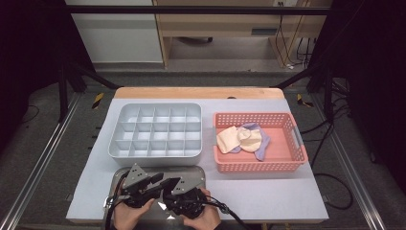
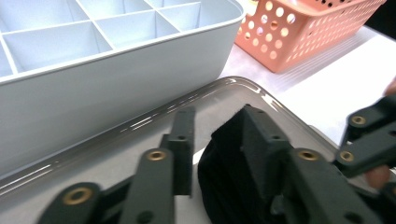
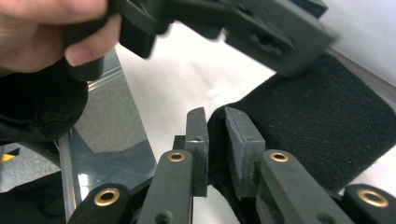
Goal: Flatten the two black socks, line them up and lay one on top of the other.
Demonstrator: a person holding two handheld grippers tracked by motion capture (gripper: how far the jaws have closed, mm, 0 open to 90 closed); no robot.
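A black sock (image 3: pixel 327 107) lies flat at the near end of a grey metal tray (image 1: pixel 196 175). In the right gripper view, my right gripper (image 3: pixel 215 114) is shut on the sock's near edge, with the cloth pinched between its two pads. My left gripper (image 2: pixel 217 116) stands open just above the tray (image 2: pixel 154 116). A fold of the black sock (image 2: pixel 224 172) rests against the inside of its right jaw without being pressed. In the high view both grippers, left (image 1: pixel 155 179) and right (image 1: pixel 167 191), crowd together over the tray, tips almost touching.
A grey box with many small compartments (image 1: pixel 155 130) stands just behind the tray. To its right, a pink perforated basket (image 1: pixel 287 163) holds cream and lavender socks (image 1: pixel 239 139). The table's near edge is at the person's hands.
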